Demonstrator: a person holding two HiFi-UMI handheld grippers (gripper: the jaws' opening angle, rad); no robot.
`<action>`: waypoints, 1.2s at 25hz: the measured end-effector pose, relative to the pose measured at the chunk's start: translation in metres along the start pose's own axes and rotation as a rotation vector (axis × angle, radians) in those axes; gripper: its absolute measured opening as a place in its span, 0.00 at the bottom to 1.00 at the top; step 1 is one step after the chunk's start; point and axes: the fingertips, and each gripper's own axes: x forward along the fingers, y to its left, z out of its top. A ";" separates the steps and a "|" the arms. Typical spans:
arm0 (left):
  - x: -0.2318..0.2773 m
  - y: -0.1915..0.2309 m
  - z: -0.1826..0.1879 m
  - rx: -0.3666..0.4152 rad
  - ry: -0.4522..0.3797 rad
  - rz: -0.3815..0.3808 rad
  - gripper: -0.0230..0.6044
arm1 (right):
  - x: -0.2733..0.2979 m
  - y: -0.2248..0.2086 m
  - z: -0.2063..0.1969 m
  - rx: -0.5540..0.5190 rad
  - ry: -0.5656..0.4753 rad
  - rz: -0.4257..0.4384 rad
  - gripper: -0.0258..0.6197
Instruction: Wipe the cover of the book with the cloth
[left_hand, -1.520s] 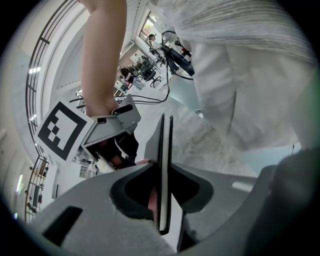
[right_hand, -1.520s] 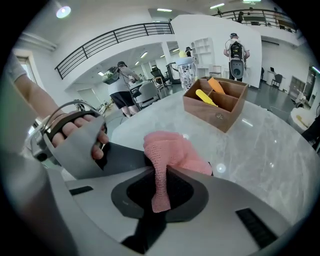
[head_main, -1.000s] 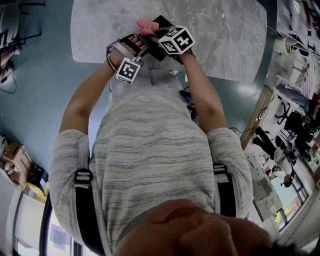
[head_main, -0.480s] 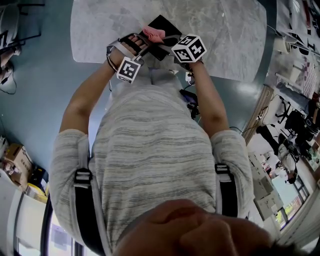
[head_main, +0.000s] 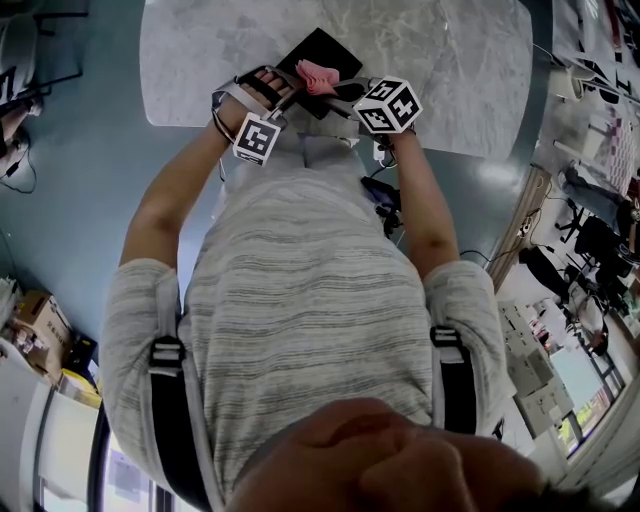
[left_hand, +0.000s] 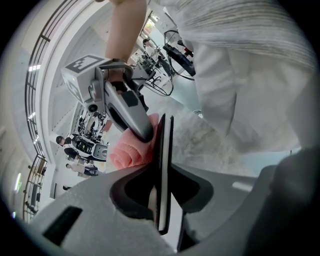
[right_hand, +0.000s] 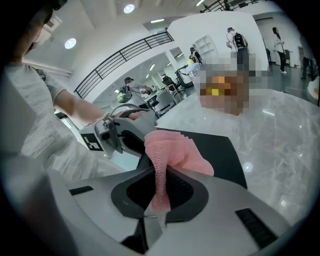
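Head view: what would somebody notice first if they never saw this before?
The bright pink cloth jumps out first, pinched in the right gripper and lying against the cover of the black book. Next comes the book itself, clamped edge-on in the left gripper by the near edge of the pale marble table. The black-and-white marker cubes on both grippers catch the eye too.

Bench (head_main: 450, 70) open beyond and right of book (head_main: 318, 48): room for my jaws there. Near edge crowded: my left gripper (head_main: 290, 85), right gripper (head_main: 343, 90), cloth (head_main: 318, 75) close together. My torso (head_main: 300, 300) close behind.
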 end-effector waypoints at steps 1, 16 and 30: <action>0.000 0.000 0.000 0.000 0.001 -0.001 0.18 | 0.001 -0.006 -0.002 -0.001 0.008 -0.019 0.09; -0.003 0.005 0.002 -0.006 -0.012 -0.001 0.18 | -0.010 -0.108 -0.031 0.133 0.105 -0.308 0.09; -0.002 0.016 0.004 -0.050 -0.029 -0.006 0.18 | -0.050 -0.126 -0.022 0.183 -0.018 -0.445 0.09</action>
